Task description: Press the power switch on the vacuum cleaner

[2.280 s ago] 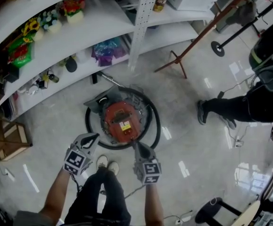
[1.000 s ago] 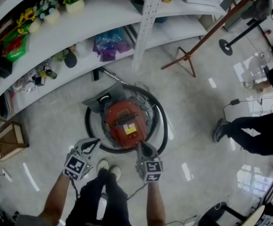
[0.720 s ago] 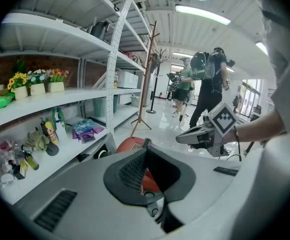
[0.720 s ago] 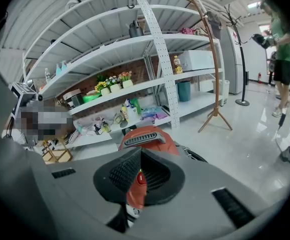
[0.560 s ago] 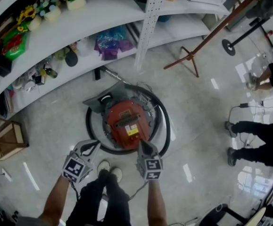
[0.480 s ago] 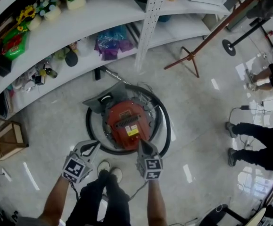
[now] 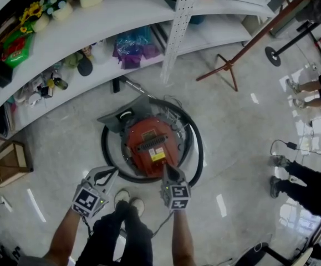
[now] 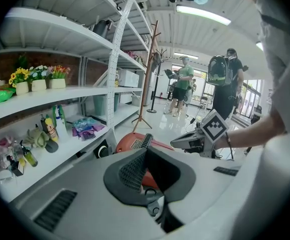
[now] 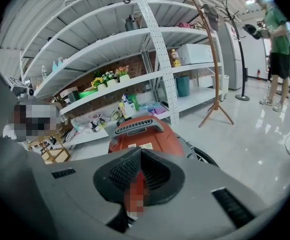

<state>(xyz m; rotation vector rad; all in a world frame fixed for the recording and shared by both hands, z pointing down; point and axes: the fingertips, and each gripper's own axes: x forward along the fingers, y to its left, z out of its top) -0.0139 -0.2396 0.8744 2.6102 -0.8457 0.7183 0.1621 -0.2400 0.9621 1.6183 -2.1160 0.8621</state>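
A red canister vacuum cleaner (image 7: 149, 140) sits on the floor, ringed by its black hose (image 7: 196, 154). It has a black slotted handle and a yellow label on top. I cannot make out its power switch. My right gripper (image 7: 165, 168) is shut, and its tip lies over the near edge of the red body, beside the label; contact is unclear. My left gripper (image 7: 111, 171), also shut, hangs over the hose at the vacuum's near left. The vacuum (image 9: 145, 134) fills the middle of the right gripper view, just beyond the shut jaws (image 9: 140, 152). In the left gripper view the vacuum (image 8: 134, 140) shows past the jaws (image 8: 146, 151).
White curved shelves (image 7: 110, 32) with flowers, bottles and a purple bag stand behind the vacuum. A wooden coat stand (image 7: 227, 68) is at the back right, a wooden stool (image 7: 5, 165) at the left. Other people's legs (image 7: 304, 184) and a floor cable (image 7: 288, 146) are at the right.
Both grippers stay almost where they were beside the vacuum. The person at the right has walked further toward the lower right. The head view has shifted slightly.
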